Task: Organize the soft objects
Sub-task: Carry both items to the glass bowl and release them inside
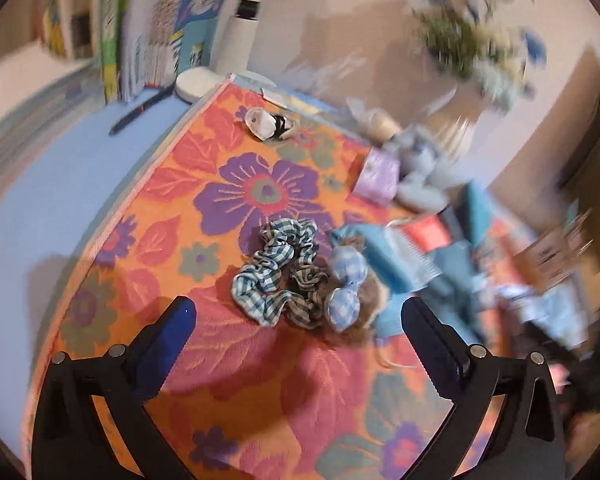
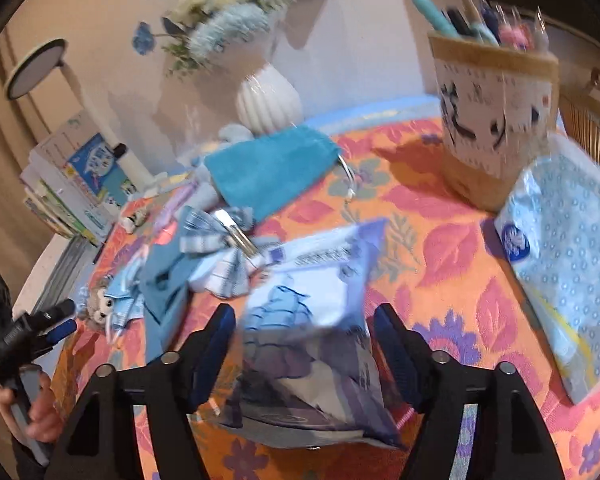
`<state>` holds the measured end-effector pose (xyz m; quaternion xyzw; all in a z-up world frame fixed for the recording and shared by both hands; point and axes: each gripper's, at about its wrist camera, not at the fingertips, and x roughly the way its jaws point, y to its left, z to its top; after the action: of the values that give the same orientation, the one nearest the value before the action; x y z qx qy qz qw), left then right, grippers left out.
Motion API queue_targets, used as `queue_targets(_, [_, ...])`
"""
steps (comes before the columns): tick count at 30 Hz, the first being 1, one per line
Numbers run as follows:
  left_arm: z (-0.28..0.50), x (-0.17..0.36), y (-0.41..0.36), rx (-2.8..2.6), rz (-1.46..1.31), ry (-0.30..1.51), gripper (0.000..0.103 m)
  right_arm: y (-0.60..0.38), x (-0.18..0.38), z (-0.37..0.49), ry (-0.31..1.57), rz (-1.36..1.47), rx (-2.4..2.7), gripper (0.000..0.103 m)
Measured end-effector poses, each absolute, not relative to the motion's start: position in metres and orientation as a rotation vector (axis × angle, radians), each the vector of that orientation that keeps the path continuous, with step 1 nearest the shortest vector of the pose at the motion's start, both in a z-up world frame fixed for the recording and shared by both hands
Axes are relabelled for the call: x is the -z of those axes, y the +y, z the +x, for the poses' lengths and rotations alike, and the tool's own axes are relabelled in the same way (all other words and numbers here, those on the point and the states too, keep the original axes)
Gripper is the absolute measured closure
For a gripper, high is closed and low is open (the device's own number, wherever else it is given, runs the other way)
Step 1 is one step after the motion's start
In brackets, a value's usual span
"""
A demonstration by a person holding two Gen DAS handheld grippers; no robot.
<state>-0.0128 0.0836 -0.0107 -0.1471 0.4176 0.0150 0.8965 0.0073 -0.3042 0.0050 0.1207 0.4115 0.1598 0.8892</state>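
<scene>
In the left wrist view a teal gingham scrunchie (image 1: 273, 272) lies on the floral mat (image 1: 203, 360), touching a darker scrunchie (image 1: 308, 294) and a small plush toy with a blue gingham bow (image 1: 344, 280). My left gripper (image 1: 300, 320) hangs just short of them, open wide and empty. In the right wrist view a pale blue plastic packet (image 2: 312, 320) sits between the fingers of my right gripper (image 2: 304, 328). The jaws stand apart with a thin gap on each side of the packet. At the far left of that view a hand (image 2: 39, 412) holds the left gripper (image 2: 67, 318).
A teal pouch (image 2: 267, 168), a gingham bow clip (image 2: 219, 248) and the plush toy (image 2: 107, 308) crowd the mat's left half. A pen holder (image 2: 496, 120) and a tissue pack (image 2: 568, 248) stand right. A white vase (image 2: 267, 96) and books (image 2: 75, 184) line the back.
</scene>
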Motion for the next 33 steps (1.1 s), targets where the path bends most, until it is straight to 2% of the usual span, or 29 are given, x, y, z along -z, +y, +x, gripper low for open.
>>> queue_targets(1, [-0.007,0.014,0.075,-0.055,-0.264,0.877,0.001,-0.305,-0.003,0.008,0.864,0.254,-0.326,0.026])
queue_targets(4, [0.011,0.024,0.059,-0.097,-0.197,0.926,0.022,-0.306,0.007,0.013,0.927,0.277,-0.315,0.016])
queue_targets(6, [0.013,0.023,0.062,-0.108,-0.227,0.912,0.028,-0.306,0.007,0.013,0.929,0.286,-0.33,0.014])
queue_targets(8, [0.014,0.024,0.068,-0.11,-0.25,0.9,0.055,-0.305,0.007,0.012,0.93,0.288,-0.339,0.014])
queue_targets(10, [0.012,0.024,0.071,-0.117,-0.264,0.884,0.065,-0.305,0.007,0.012,0.928,0.287,-0.339,0.011])
queue_targets(16, [-0.003,0.012,0.075,-0.047,-0.316,0.775,0.068,-0.298,0.007,0.012,0.929,0.245,-0.324,0.012])
queue_targets(17, [-0.005,0.01,0.074,-0.048,-0.306,0.768,0.068,-0.296,0.007,0.012,0.927,0.231,-0.314,0.016])
queue_targets(18, [-0.005,0.008,0.07,-0.047,-0.297,0.761,0.068,-0.295,0.006,0.011,0.922,0.217,-0.303,0.032])
queue_targets(19, [-0.007,0.005,0.067,-0.04,-0.292,0.751,0.068,-0.293,0.004,0.009,0.908,0.196,-0.286,0.037])
queue_targets(22, [-0.012,-0.009,0.056,0.001,-0.293,0.727,0.068,-0.288,-0.002,0.001,0.856,0.159,-0.299,0.038])
queue_targets(25, [-0.017,-0.032,0.037,0.026,-0.248,0.688,0.068,-0.28,-0.019,-0.022,0.703,0.103,-0.302,0.04])
queue_targets(33, [-0.015,-0.103,-0.04,0.178,-0.184,0.557,0.068,-0.316,-0.054,-0.037,0.613,0.193,-0.261,0.041])
